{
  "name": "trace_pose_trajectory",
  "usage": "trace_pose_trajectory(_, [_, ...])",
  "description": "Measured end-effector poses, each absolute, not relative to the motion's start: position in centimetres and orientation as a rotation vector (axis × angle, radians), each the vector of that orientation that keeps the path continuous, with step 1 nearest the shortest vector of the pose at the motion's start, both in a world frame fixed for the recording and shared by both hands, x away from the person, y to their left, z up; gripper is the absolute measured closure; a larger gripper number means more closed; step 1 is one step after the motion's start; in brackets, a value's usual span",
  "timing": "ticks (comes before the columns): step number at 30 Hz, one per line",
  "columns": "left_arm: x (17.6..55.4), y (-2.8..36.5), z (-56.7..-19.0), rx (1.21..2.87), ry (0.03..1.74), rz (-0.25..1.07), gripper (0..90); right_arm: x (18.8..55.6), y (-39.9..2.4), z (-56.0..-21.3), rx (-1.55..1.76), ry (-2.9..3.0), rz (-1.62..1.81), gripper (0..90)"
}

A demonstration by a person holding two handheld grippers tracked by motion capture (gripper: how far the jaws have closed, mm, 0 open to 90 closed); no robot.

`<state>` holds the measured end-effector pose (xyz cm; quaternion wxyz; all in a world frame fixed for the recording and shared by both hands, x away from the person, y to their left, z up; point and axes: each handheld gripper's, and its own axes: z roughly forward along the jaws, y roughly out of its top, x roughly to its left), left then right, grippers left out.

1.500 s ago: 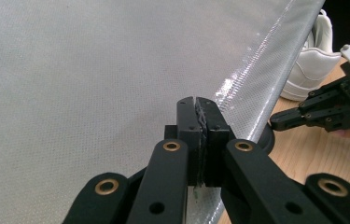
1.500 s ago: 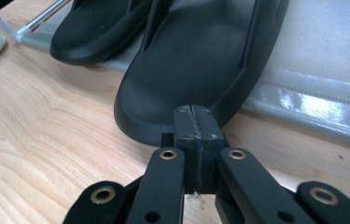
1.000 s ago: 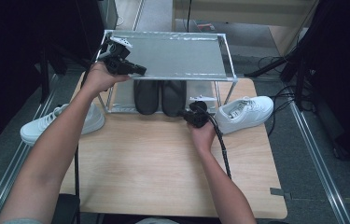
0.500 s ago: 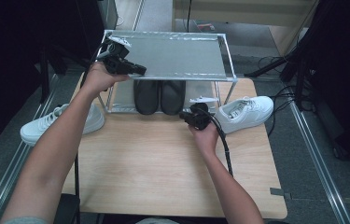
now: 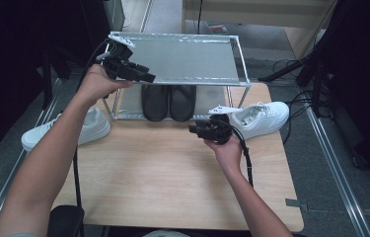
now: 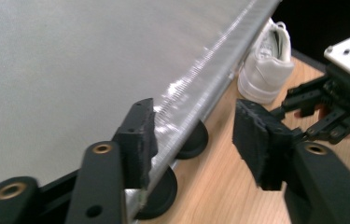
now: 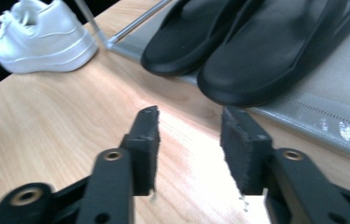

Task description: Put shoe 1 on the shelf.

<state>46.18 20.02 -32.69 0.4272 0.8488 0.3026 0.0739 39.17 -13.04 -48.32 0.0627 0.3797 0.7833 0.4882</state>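
Shoe rack (image 5: 187, 59): its top shelf's front rail (image 6: 210, 79) runs just ahead of my left tongs (image 5: 148, 76), passing close under the left pad in the left gripper view. No pad presses on it. Left tongs (image 6: 191, 126) have just been opening, and now gape wide with nothing between them, only counter and rail seen through the gap.

Right tongs (image 5: 192, 131) have also just been opening. In the right gripper view they (image 7: 189, 126) stand parted over bare counter (image 5: 172, 182), gripping nothing. The rack's lower shelf edge lies just ahead and to the right of them.

Black slippers (image 5: 168, 101) sit side by side on the lower shelf, ahead of the right tongs and apart from them (image 7: 256, 56). They are below and beyond the left tongs.

One white sneaker (image 5: 261, 117) lies on the counter just behind the right tongs, beside the rack's right leg. The other white sneaker (image 5: 74, 131) is off to the far side, seen beyond the right tongs' left pad (image 7: 37, 39).

My read: both tongs letting go together means the rack is released and standing on its own. That step looks done. Next is likely a fresh reach, probably for a sneaker, and the right one is nearest. Risk is clipping the rack leg when I swing round.
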Motion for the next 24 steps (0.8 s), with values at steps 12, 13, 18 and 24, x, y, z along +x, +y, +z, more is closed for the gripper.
trace_pose_trajectory(12, [42.2,19.9,-35.0,2.126,0.693,0.151,41.0,36.1,-14.3,-48.4,1.092,2.420,1.522,49.0])
trace_pose_trajectory(13, [41.9,19.9,-35.4,2.130,0.697,0.160,40.7,35.9,-14.5,-48.4,1.085,2.418,1.523,48.8])
trace_pose_trajectory(18, [40.4,20.1,-37.3,2.139,0.685,0.177,39.3,34.8,-15.3,-48.5,1.033,2.446,1.514,47.1])
trace_pose_trajectory(24, [39.0,20.4,-38.8,2.129,0.697,0.162,38.0,33.7,-16.6,-48.5,0.989,2.439,1.536,47.1])
